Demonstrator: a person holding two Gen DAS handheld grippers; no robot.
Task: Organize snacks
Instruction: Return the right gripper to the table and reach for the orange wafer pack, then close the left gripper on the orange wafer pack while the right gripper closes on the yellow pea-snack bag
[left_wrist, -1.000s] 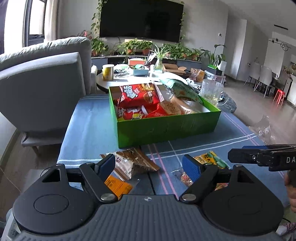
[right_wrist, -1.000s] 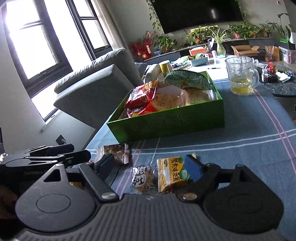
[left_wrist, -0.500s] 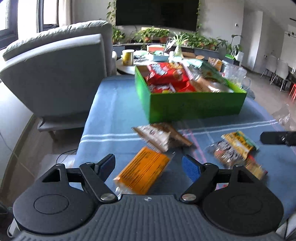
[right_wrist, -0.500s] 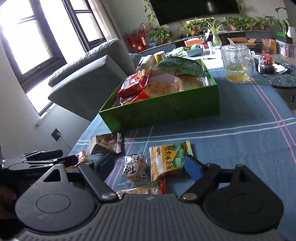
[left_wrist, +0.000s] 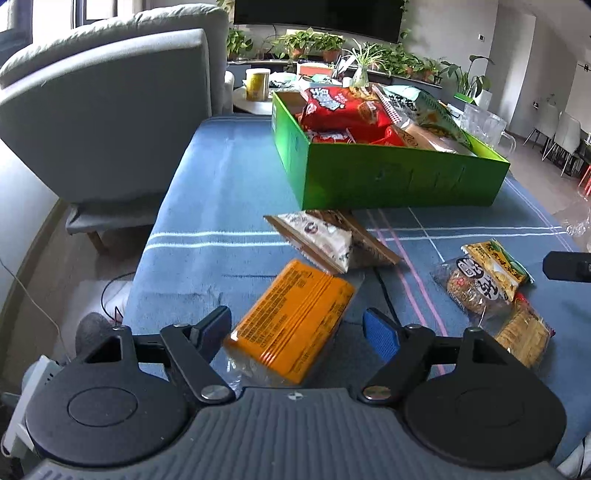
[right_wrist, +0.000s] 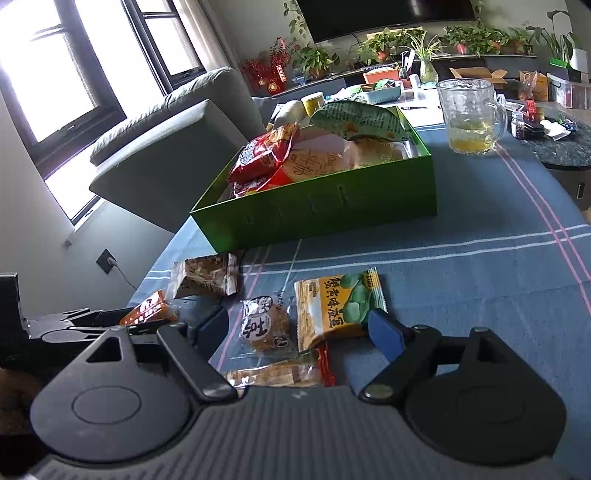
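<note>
Several packed: red and green bags fill the box (left_wrist: 388, 181).
Left out: five packets near it.
Left gripper (left_wrist: 295, 332): closing around orange packet (left_wrist: 291, 321), not yet pinching.
Right gripper (right_wrist: 299, 328): apart, empty, over yellow packet (right_wrist: 340, 306).

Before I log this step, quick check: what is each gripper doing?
Left gripper: closing around the orange packet, pads not yet pressing.
Right gripper: open over the loose snacks, holding nothing.

Orange packet (left_wrist: 291, 321) lies flat, nearest; brown packets (left_wrist: 328, 240) beyond it; green box (left_wrist: 399, 177), full of snacks, far.
</note>
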